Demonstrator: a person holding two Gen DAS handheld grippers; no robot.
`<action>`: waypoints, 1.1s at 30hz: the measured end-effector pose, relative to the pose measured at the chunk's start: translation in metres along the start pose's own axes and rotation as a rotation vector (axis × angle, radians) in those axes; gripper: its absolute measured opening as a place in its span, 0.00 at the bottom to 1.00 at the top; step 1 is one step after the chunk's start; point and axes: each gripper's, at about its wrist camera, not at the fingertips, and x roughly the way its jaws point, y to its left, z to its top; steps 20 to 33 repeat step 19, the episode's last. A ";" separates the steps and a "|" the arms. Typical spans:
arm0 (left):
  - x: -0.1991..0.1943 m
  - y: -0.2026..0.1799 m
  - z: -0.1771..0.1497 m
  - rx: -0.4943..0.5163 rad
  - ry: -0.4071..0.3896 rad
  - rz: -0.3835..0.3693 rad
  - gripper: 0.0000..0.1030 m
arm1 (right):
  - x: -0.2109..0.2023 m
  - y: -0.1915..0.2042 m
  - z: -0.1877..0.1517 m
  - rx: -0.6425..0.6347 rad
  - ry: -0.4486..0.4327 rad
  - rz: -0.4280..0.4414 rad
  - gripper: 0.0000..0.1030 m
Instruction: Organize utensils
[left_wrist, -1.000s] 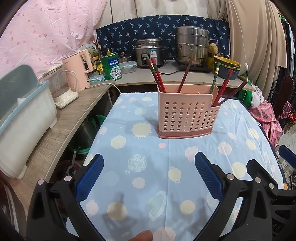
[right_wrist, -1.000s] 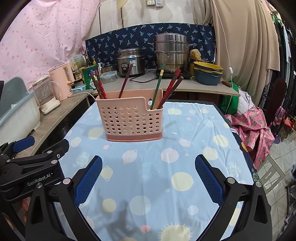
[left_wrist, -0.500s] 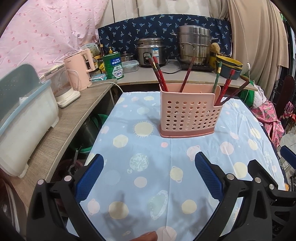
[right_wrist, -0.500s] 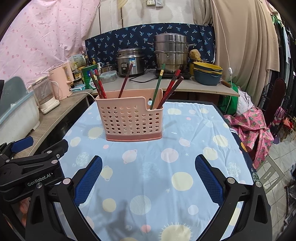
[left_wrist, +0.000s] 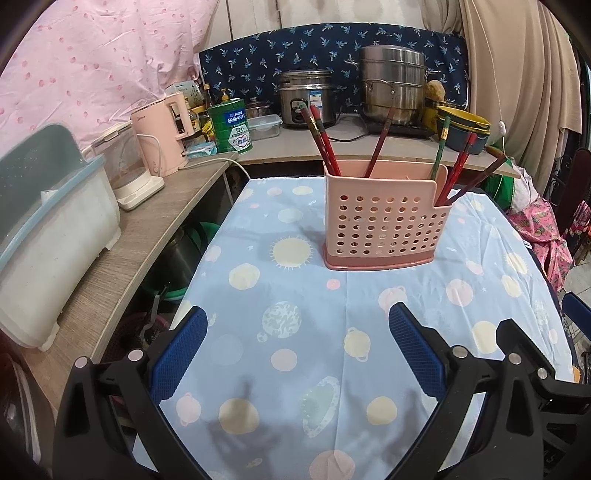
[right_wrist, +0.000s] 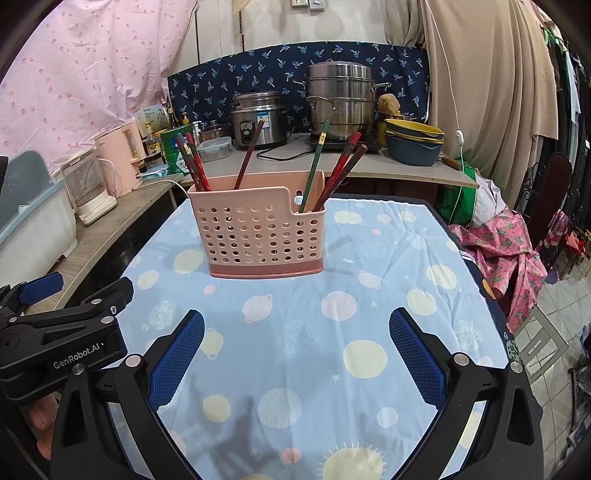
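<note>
Pink utensil holder (right_wrist: 260, 232) on counter (right_wrist: 332, 332): chopsticks (right_wrist: 328, 173) all slotted, none loose; left gripper (left_wrist: 295, 354) and right gripper (right_wrist: 295, 354) fingers wide, empty; task apparently complete.

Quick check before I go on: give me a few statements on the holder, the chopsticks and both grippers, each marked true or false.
1. The pink holder stands upright on the tablecloth. True.
2. The left gripper is shut on a chopstick. False: its jaws are wide apart and empty.
3. A green chopstick stands in the holder's lower right compartment. True.
4. Chopsticks lie loose on the tablecloth. False: every visible one is in the holder.
5. The right gripper touches the holder. False: it is open, short of the holder, with bare cloth between.
</note>
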 end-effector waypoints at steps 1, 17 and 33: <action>0.001 0.000 0.000 0.000 0.001 0.000 0.92 | 0.000 0.000 0.000 -0.001 0.002 -0.002 0.94; 0.004 0.000 0.000 0.000 0.007 -0.001 0.92 | 0.006 0.002 -0.001 -0.003 0.021 -0.015 0.94; 0.005 -0.001 0.000 0.003 0.007 -0.003 0.92 | 0.007 0.002 -0.001 -0.004 0.018 -0.015 0.94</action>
